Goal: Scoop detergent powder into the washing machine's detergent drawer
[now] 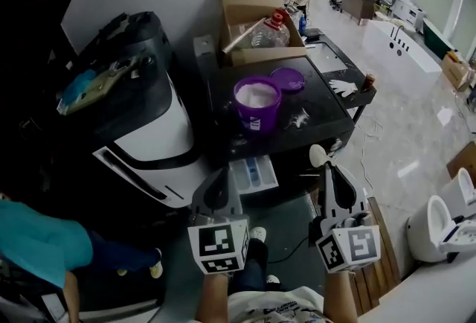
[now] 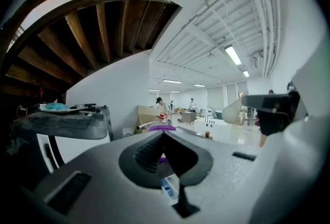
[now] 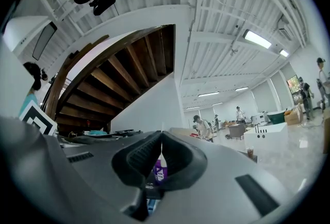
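- The washing machine [image 1: 223, 87], black-topped, stands straight ahead of both grippers and fills the middle of the head view.
- A white-and-black appliance [image 1: 152, 132] stands ahead and to the left of the left gripper, beside the washer, with a teal cloth [image 1: 76, 85] on its lid.
- A cardboard box [image 1: 245, 5] sits at the washer's far end, well beyond both grippers, with a clear jug [image 1: 271, 33] with a red cap lying in it.
- The detergent drawer [image 1: 253, 173] is pulled out of the washer's front, just ahead of the left gripper's tips and left of the right gripper; its compartments show white and blue.
- The purple tub [image 1: 257, 114] of white detergent powder stands open on the washer top, beyond the drawer, ahead of both grippers; the right gripper view shows it past the jaw tips [image 3: 159, 170].
- The left gripper [image 1: 220, 176] points at the drawer; its own view [image 2: 164, 134] shows the jaws pressed together with nothing between them.
- The right gripper [image 1: 327, 169] is level with the left one, to its right, jaws clamped [image 3: 161, 138] on a thin white handle.
- The purple lid [image 1: 287, 79] lies flat on the washer top, just right of and behind the tub.
- A white glove [image 1: 343, 85] lies on a ledge ahead of the right gripper.
- The white scoop [image 1: 318, 155] sticks out past the right gripper's tips, its bowl held in the air right of the drawer; it also shows from the left gripper [image 2: 233, 112].
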`<state>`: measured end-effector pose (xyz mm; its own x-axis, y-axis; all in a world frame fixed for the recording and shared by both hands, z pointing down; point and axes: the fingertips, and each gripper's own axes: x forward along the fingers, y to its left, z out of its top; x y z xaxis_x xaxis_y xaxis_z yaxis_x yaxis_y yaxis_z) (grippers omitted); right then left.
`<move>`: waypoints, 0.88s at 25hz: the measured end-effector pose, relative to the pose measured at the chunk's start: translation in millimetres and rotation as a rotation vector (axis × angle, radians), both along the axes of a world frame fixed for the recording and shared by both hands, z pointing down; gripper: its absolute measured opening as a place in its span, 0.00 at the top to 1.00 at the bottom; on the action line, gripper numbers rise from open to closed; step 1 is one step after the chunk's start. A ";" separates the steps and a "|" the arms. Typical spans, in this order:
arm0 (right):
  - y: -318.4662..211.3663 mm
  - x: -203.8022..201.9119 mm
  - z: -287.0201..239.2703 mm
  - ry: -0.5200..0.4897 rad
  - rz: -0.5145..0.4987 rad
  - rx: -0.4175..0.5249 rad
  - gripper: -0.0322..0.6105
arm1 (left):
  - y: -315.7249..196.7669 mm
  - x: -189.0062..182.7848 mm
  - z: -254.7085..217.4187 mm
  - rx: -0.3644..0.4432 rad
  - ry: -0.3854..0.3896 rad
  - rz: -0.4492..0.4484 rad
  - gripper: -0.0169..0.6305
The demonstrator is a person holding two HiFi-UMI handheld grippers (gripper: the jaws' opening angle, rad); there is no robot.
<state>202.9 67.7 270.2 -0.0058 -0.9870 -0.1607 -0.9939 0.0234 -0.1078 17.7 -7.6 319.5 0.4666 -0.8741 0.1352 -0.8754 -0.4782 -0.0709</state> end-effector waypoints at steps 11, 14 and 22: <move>-126.3 3.5 -3.6 -0.017 -0.032 -0.031 0.92 | -120.5 6.0 -1.7 -0.023 0.008 0.005 0.97; -162.7 2.4 -3.9 -0.012 -0.031 -0.042 0.92 | -156.2 3.5 -2.0 -0.028 0.004 0.009 0.97; -236.9 -1.3 8.3 -0.005 -0.033 -0.089 0.92 | -230.0 -0.9 3.9 -0.040 0.014 0.013 0.97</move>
<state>201.6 -169.3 278.5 -0.0375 -0.9966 -0.0729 -0.9922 0.0458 -0.1162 16.7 -237.6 323.4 0.4798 -0.8621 0.1631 -0.8699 -0.4917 -0.0395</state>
